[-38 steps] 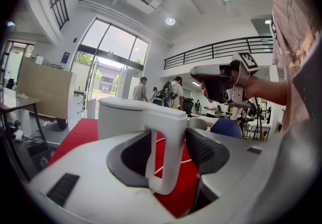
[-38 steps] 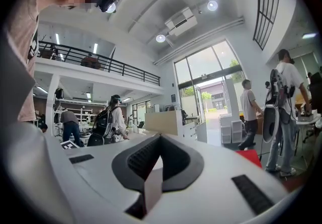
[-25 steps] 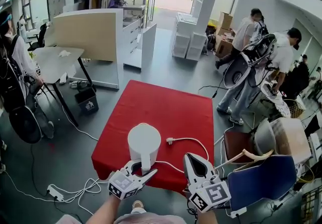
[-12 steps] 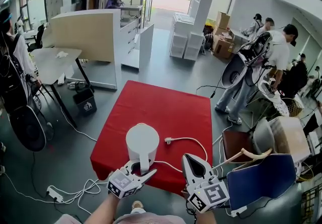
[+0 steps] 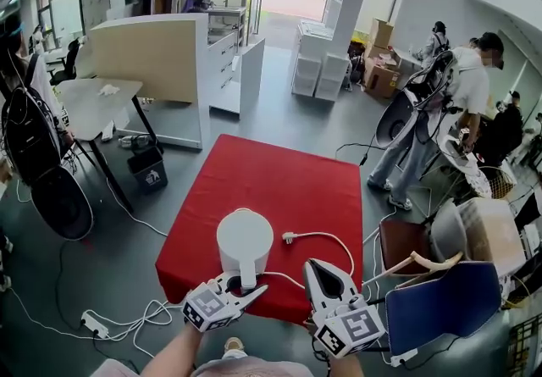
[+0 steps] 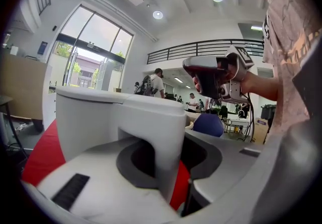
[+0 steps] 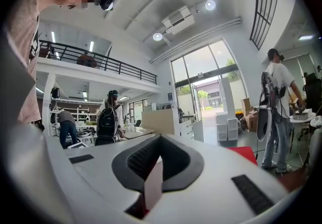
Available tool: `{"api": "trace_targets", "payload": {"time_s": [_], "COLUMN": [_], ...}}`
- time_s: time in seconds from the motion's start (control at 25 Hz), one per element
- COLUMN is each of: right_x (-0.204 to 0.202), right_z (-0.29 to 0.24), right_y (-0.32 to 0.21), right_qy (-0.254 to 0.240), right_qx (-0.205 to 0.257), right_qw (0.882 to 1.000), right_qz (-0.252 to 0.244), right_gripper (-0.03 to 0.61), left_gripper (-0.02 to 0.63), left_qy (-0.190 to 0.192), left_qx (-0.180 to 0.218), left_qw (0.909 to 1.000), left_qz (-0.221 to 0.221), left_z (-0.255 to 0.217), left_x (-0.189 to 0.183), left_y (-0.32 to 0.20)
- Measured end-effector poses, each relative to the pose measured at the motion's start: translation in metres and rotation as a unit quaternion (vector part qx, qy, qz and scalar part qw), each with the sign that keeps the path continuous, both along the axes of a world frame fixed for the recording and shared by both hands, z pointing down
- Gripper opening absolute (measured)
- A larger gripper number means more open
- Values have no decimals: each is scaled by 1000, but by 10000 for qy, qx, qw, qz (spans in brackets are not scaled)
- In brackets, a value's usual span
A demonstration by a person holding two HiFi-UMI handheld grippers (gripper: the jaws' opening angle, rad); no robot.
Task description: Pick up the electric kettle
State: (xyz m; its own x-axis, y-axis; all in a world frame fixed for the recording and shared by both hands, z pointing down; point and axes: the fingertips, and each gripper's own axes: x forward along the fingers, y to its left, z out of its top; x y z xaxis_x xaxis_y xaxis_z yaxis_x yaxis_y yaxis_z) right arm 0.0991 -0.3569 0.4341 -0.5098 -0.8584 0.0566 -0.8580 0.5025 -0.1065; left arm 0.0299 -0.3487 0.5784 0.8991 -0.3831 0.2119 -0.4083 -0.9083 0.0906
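Observation:
A white electric kettle (image 5: 244,240) stands near the front edge of the red table (image 5: 271,176); its body (image 6: 90,117) fills the left gripper view. My left gripper (image 5: 241,286) (image 6: 168,165) has its jaws round the kettle's handle (image 6: 168,132). The jaws have just been closing, and they now sit against the handle. My right gripper (image 5: 320,272) (image 7: 156,165) hangs a little right of the kettle, level, shut with nothing in it. It also shows in the left gripper view as a dark red head (image 6: 211,74).
The kettle's white cord and plug (image 5: 288,237) lie on the cloth to its right. A blue chair (image 5: 440,303) and a brown stool (image 5: 402,244) stand at the table's right. Cables and a power strip (image 5: 93,326) lie on the floor at the left. People (image 5: 461,96) stand at the back right.
The left gripper's jaws have drawn in onto the kettle's handle. Both hands have stayed about where they were. The people at the back right have shifted.

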Motion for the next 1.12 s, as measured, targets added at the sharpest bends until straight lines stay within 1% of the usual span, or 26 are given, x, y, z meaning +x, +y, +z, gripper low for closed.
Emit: {"api": "trace_targets", "payload": {"time_s": [0.36, 0.56, 0.68, 0.88, 1.0, 1.12], "right_x": [-16, -20, -22, -17, -14, -13], "right_z": [12, 17, 20, 23, 23, 23], "right_y": [-7, -12, -15, -19, -22, -26], "right_qy": [1, -22, -13, -13, -28, -60], "right_qx": [-161, -227, -243, -284, -291, -296], "right_qw": [9998, 9997, 9996, 9996, 9996, 9995], "right_qz": [-99, -125, -114, -46, -10, 1], "right_gripper": [11, 11, 11, 11, 11, 11], "left_gripper": [101, 100, 95, 100, 100, 98], "left_qy": [10, 65, 209, 273, 311, 379], "left_qx": [25, -7, 4, 97, 7, -52], "left_qw": [10000, 10000, 9998, 9995, 9993, 9992], "left_qz": [-61, 26, 69, 121, 200, 140], "left_z": [-1, -6, -13, -27, -39, -55], "left_x": [-5, -6, -9, -3, 2, 1], "left_y": [-1, -5, -12, -21, -25, -32]}}
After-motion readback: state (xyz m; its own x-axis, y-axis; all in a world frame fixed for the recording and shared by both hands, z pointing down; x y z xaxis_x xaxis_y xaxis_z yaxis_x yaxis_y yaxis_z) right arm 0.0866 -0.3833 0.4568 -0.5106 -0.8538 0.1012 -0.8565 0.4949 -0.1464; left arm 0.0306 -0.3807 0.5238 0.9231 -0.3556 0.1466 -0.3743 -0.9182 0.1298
